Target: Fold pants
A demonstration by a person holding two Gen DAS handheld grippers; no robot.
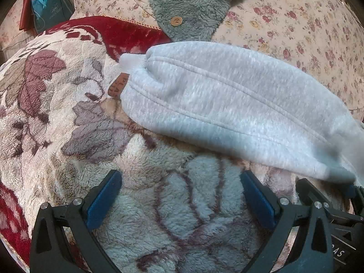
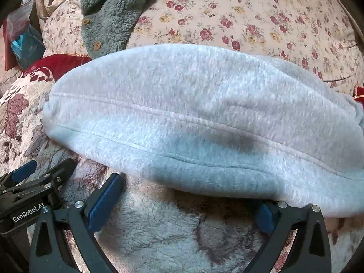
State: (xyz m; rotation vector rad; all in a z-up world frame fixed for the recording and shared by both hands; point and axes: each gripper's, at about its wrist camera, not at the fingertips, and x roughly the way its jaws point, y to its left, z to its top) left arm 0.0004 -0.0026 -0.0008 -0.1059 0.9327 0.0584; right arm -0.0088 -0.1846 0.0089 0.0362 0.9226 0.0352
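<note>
The light grey fleece pants (image 1: pixel 227 104) lie in a folded bundle on a plush floral blanket (image 1: pixel 56 118), with a brown label (image 1: pixel 117 85) at their left end. They fill the middle of the right wrist view (image 2: pixel 193 118). My left gripper (image 1: pixel 180 185) is open and empty, just short of the pants' near edge. My right gripper (image 2: pixel 188 193) is open and empty; its left finger (image 2: pixel 105 201) shows, and the pants' edge drapes over the tip of its right finger (image 2: pixel 265 216). The right gripper also shows at the left wrist view's lower right (image 1: pixel 329 207).
A grey-green fleece jacket with wooden buttons (image 1: pixel 193 6) lies behind the pants on a rose-print bedsheet (image 1: pixel 295 27). A teal bag (image 1: pixel 50 11) stands at the far left. The left gripper shows at the right wrist view's left edge (image 2: pixel 34 182).
</note>
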